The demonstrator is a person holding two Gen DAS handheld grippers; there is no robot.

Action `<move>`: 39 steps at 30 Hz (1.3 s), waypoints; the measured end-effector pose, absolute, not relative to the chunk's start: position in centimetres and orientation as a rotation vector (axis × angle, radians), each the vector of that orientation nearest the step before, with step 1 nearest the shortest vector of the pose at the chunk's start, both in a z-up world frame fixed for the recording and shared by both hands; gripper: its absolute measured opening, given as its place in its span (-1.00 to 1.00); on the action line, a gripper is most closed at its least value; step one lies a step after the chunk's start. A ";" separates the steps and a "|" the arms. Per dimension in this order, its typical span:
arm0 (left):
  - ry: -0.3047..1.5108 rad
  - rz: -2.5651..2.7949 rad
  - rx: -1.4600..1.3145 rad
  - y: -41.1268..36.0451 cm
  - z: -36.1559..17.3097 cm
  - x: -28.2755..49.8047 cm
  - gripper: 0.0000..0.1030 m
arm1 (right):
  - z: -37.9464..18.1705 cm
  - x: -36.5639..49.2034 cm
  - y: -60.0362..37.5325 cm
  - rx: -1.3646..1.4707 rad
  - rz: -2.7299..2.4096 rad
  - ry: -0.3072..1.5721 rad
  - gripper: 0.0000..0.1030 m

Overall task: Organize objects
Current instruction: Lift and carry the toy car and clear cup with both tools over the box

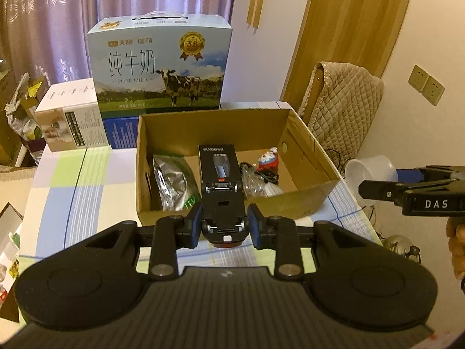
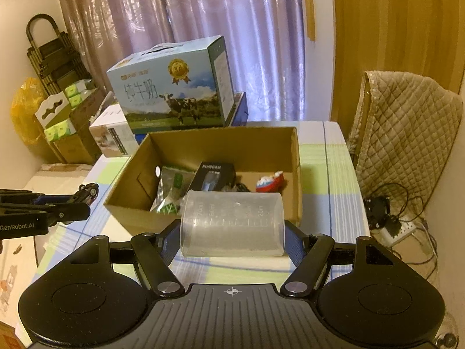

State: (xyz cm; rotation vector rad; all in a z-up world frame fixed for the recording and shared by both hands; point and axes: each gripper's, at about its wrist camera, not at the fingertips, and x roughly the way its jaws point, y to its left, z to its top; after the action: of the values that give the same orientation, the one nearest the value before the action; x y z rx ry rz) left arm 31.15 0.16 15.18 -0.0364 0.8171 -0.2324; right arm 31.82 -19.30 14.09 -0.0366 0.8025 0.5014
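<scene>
My left gripper (image 1: 223,226) is shut on a small black toy car (image 1: 223,213), held belly-up just in front of the near wall of an open cardboard box (image 1: 308,200). Inside the box lie a foil pouch (image 1: 171,183), a black product box (image 1: 219,164), a clear bag with a cable (image 1: 255,180) and a red-and-white figure (image 1: 268,158). My right gripper (image 2: 232,238) is shut on a clear plastic measuring cup (image 2: 232,224), held on its side before the same cardboard box (image 2: 130,212). The left gripper with the toy car (image 2: 87,190) shows at the right wrist view's left edge.
A blue milk carton case (image 1: 159,64) and a white box (image 1: 69,113) stand behind the cardboard box on the checked tablecloth (image 1: 72,180). A quilted chair back (image 2: 407,133) sits to the right, cables and a power strip (image 2: 401,226) on the floor. Clutter fills the far left.
</scene>
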 end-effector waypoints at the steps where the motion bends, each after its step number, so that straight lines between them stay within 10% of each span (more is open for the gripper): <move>1: 0.819 -0.232 -0.033 0.2 15.3 31.7 -0.47 | 14.3 32.4 -19.1 -0.036 0.502 0.805 0.33; 39: 0.903 -0.207 0.017 0.6 11.5 41.6 -0.47 | 11.3 41.7 -15.8 -0.072 0.479 0.884 0.33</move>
State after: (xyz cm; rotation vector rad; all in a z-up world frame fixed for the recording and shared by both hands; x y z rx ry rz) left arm 41.62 0.56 11.54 0.0171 0.9034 -0.2070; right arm 41.65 -15.81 11.35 -0.0723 0.8839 0.4791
